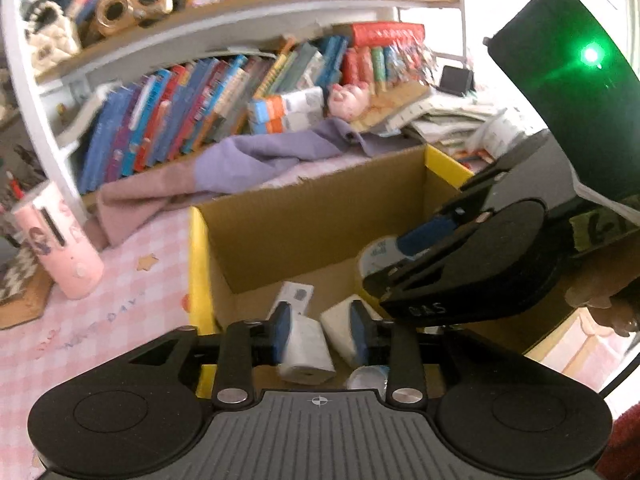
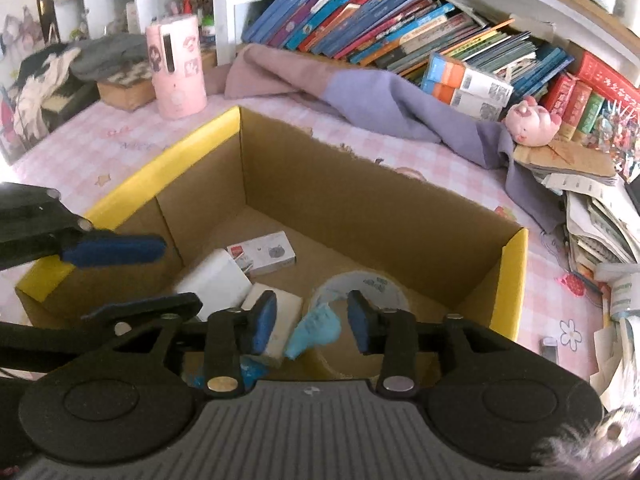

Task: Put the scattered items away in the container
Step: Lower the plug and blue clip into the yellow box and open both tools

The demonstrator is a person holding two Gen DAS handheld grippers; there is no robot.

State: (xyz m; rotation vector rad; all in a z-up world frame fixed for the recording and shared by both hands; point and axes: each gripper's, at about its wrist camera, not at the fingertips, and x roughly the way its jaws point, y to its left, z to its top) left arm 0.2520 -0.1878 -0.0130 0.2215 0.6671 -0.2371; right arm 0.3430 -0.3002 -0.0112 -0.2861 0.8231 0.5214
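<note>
Both claws, left gripper [image 1: 322,332] and right gripper [image 2: 312,322], parted and empty above the box [image 2: 514,276]; risk of collision, crowded so near.

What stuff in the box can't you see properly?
- Tape roll: near side hidden by the right gripper, right wrist view.
- Light blue item: blurred, unidentifiable, right wrist view.
- Small card box: print too small, partly behind left gripper, left wrist view.

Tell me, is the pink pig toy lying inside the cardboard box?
No, the pink pig toy lies outside the cardboard box, near the books.
</note>
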